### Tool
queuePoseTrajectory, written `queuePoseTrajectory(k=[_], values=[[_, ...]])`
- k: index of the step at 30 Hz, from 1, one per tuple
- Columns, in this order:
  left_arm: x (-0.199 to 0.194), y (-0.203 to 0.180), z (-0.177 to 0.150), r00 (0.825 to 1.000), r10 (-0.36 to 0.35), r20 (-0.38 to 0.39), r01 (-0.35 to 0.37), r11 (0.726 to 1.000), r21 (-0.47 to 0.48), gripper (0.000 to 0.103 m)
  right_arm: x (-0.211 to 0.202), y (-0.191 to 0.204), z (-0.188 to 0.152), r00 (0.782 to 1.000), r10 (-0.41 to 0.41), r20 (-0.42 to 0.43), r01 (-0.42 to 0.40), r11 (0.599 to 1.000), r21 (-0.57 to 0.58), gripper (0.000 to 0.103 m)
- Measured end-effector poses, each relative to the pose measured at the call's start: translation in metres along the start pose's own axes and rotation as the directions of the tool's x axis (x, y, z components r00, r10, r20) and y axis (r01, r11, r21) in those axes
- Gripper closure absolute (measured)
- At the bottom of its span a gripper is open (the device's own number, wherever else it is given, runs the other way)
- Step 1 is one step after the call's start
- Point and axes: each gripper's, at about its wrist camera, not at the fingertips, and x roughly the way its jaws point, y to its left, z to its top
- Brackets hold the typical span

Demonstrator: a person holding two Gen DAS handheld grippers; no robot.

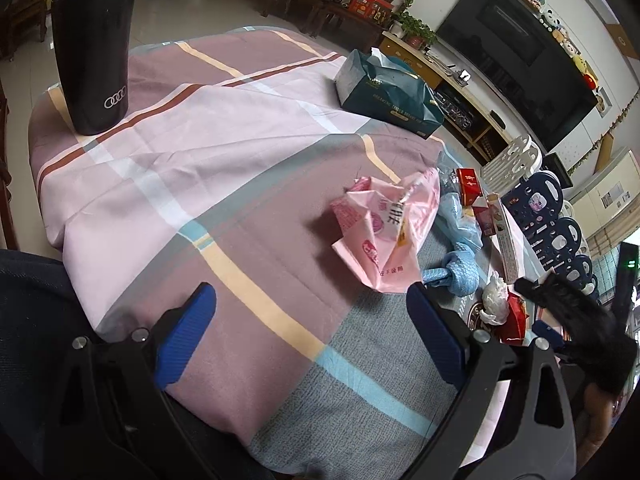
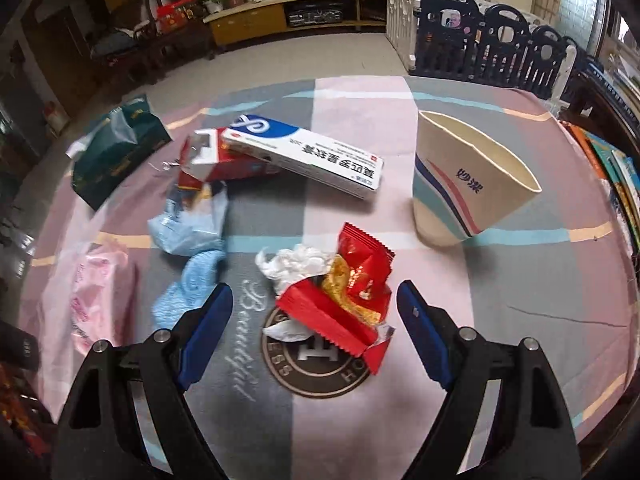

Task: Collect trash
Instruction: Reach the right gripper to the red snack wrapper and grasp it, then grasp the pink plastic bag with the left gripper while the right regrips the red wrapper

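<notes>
**Both grippers spread wide over the littered tablecloth**

In the left wrist view, a black tumbler [image 1: 93, 46] stands at 10 o'clock on the checked tablecloth [image 1: 192, 184], and a dark green tissue pack [image 1: 386, 92] lies at 1 o'clock. The left gripper [image 1: 312, 308] has its blue fingers [image 1: 188, 332] wide apart with nothing between them. The crumpled pink plastic bag [image 1: 382, 226] lies just beyond its right finger, at about 1 o'clock from the gripper. Farther right sit a blue cloth [image 1: 460, 240] and small red boxes [image 1: 469, 185].

In the right wrist view, the same pink bag [image 2: 94, 288] lies at 9 o'clock. A white and blue medicine box [image 2: 304, 152] rests against a red carton [image 2: 208, 160] at 12 o'clock. The right gripper [image 2: 316, 308] is also fully spread and empty; a torn red snack wrapper [image 2: 344, 292] with a white tissue wad [image 2: 296, 264] lies on the cloth right between its fingertips. A cream paper cup [image 2: 464, 184], leaning slightly, stands at 2 o'clock.
</notes>
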Motion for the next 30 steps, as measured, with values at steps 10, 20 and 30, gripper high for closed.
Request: queuePoseTrajectory(k=[10, 20, 30], values=[[0.002, 0.0, 0.001, 1.0, -0.001, -0.009, 0.001, 1.0, -0.001, 0.007, 0.011, -0.005, -0.023, 0.999, 0.029, -0.03, -0.032, 0.996, -0.085, 0.088], [0.004, 0.0, 0.001, 1.0, 0.004, -0.01, -0.003, 1.0, 0.002, 0.007, -0.038, -0.01, -0.085, 0.984, 0.14, -0.109, -0.162, 0.958, -0.236, 0.085], [0.005, 0.0, 0.001, 1.0, 0.009, -0.012, -0.009, 1.0, 0.006, 0.007, -0.041, -0.042, -0.084, 0.961, 0.265, -0.073, -0.264, 0.964, 0.023, 0.021]])
